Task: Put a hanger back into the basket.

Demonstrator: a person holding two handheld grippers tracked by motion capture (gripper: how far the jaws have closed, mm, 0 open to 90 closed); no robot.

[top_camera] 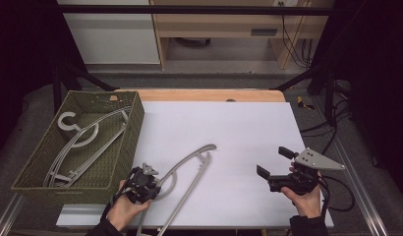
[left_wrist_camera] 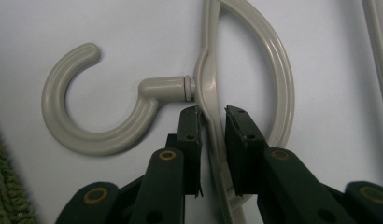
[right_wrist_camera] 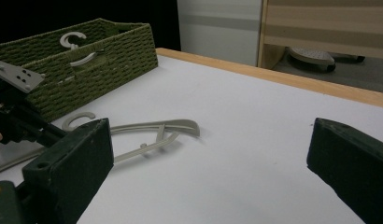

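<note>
A grey plastic hanger (top_camera: 189, 162) lies flat on the white table top, its hook end under my left gripper (top_camera: 149, 186). In the left gripper view the hanger (left_wrist_camera: 255, 60) has its hook curling to the left. My left gripper (left_wrist_camera: 212, 114) straddles the thin neck just below the hook joint. Its jaws are close on either side with narrow gaps, so it is open. My right gripper (top_camera: 274, 161) is held at the right of the table, wide open with nothing between its jaws (right_wrist_camera: 208, 154). From there the hanger (right_wrist_camera: 157, 128) and the left gripper (right_wrist_camera: 21, 126) show farther off.
A green woven basket (top_camera: 135, 118) stands at the table's left with other grey hangers (top_camera: 81, 137) inside. The white sheet (top_camera: 239, 128) covers a wooden table. Shelving and cables are beyond the far edge.
</note>
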